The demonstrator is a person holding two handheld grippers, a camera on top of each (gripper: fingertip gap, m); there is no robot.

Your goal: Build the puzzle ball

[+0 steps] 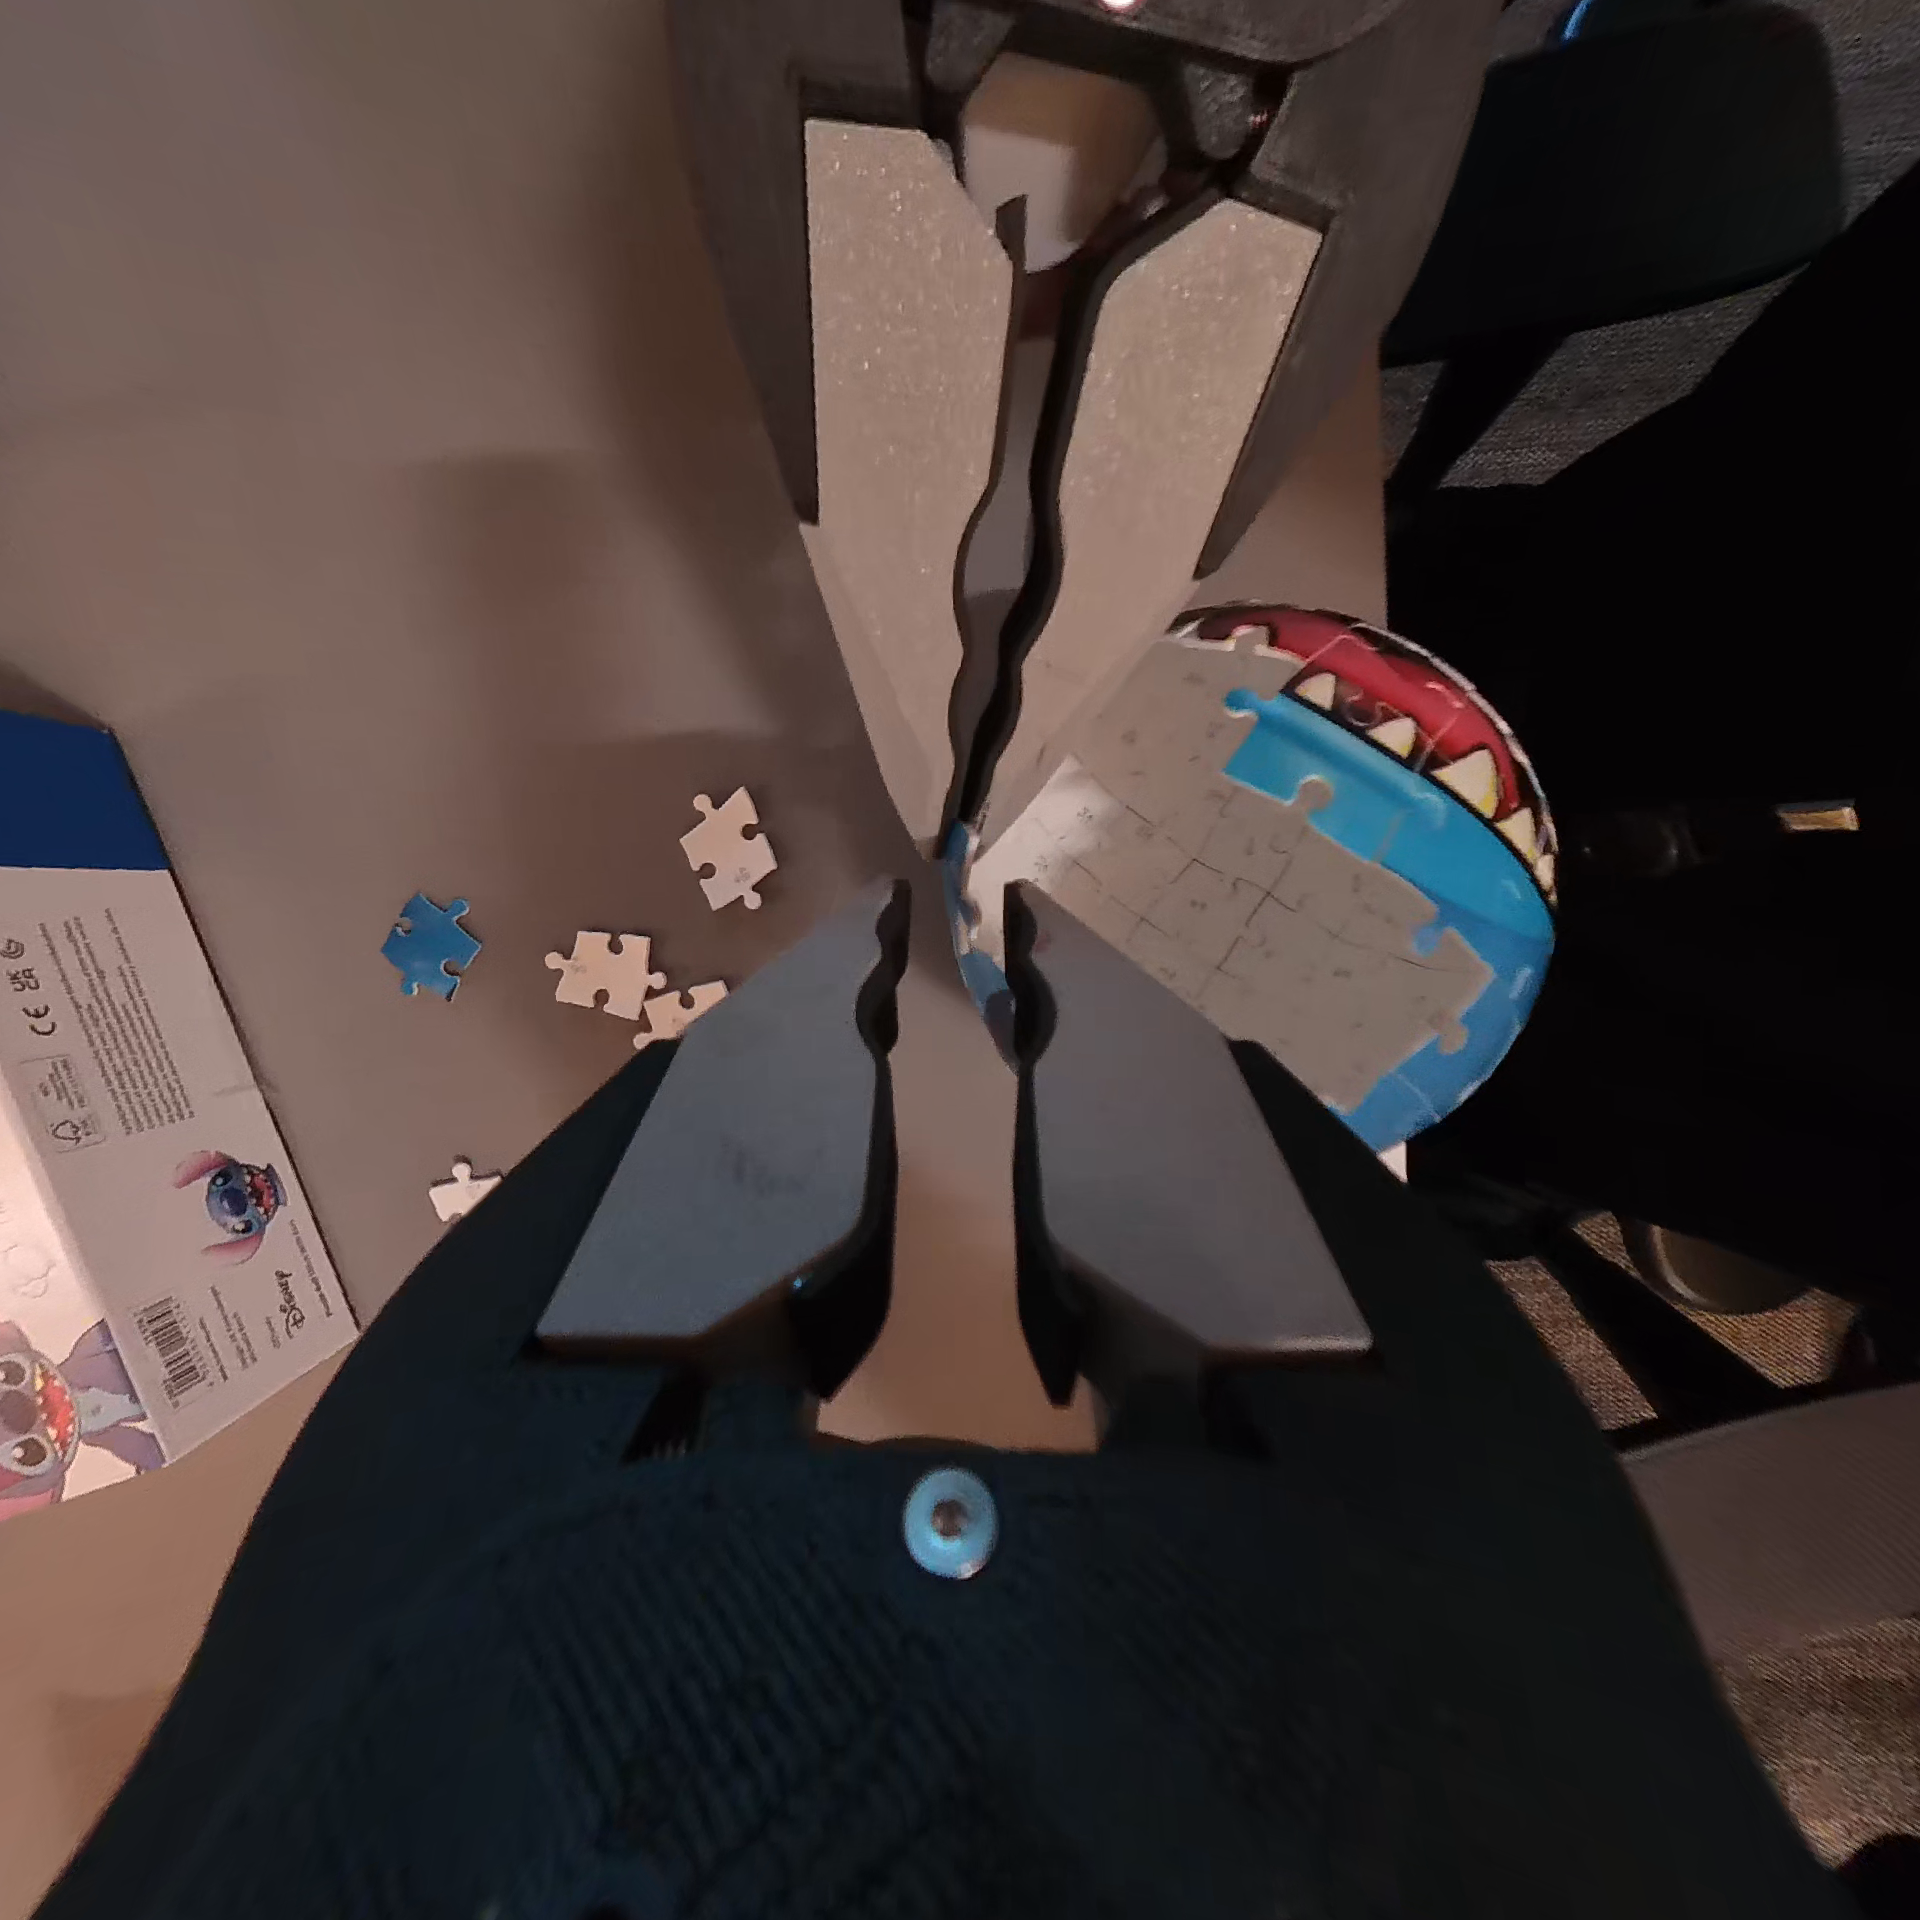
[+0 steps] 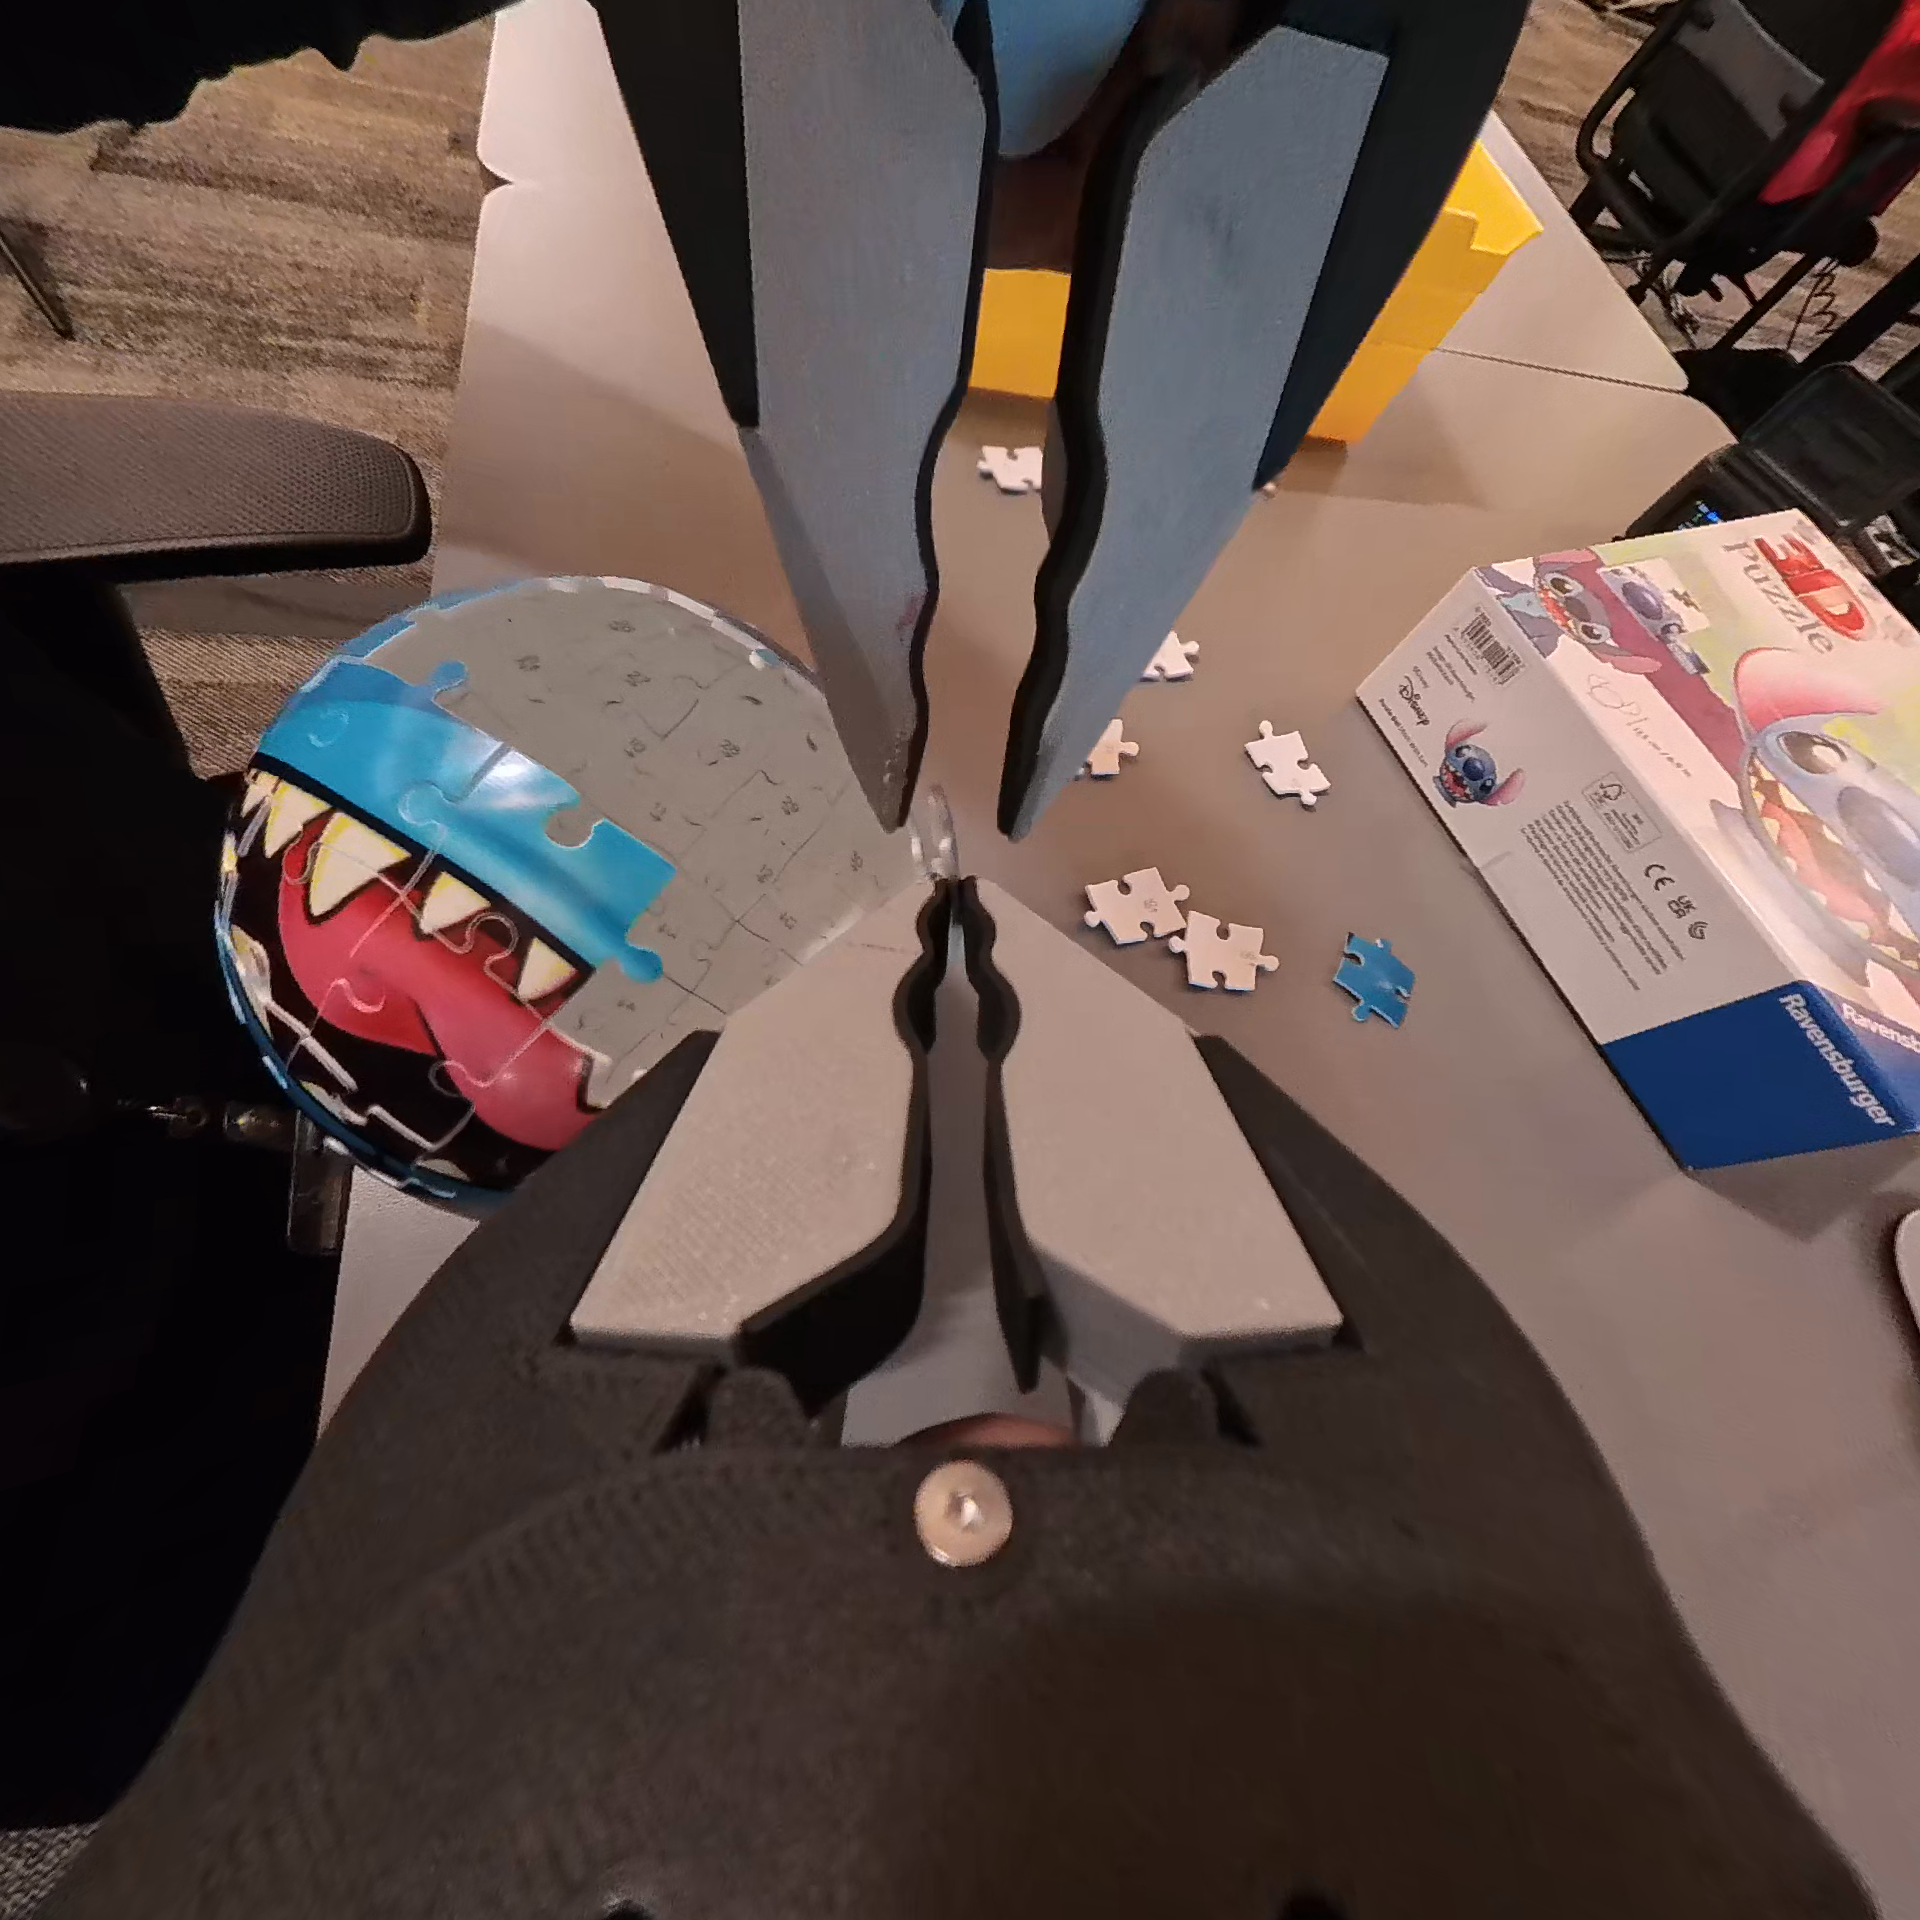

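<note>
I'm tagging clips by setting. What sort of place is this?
Probably an office or lab: a grey work table, carpet flooring, and office chairs beyond it.

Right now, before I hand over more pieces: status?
Right gripper shut on puzzle ball rim. Left gripper open, straddling that rim. Shell half-built. Loose pieces on table, clear of both.

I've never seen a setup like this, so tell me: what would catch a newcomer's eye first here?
The half-built puzzle ball, bright blue with a red mouth and white teeth, sits at the table's near edge. Right beside its open rim, the two grippers meet tip to tip: the right gripper is shut on a small piece, facing the left gripper. Loose pieces lie scattered on the grey table next to the puzzle box.
</note>
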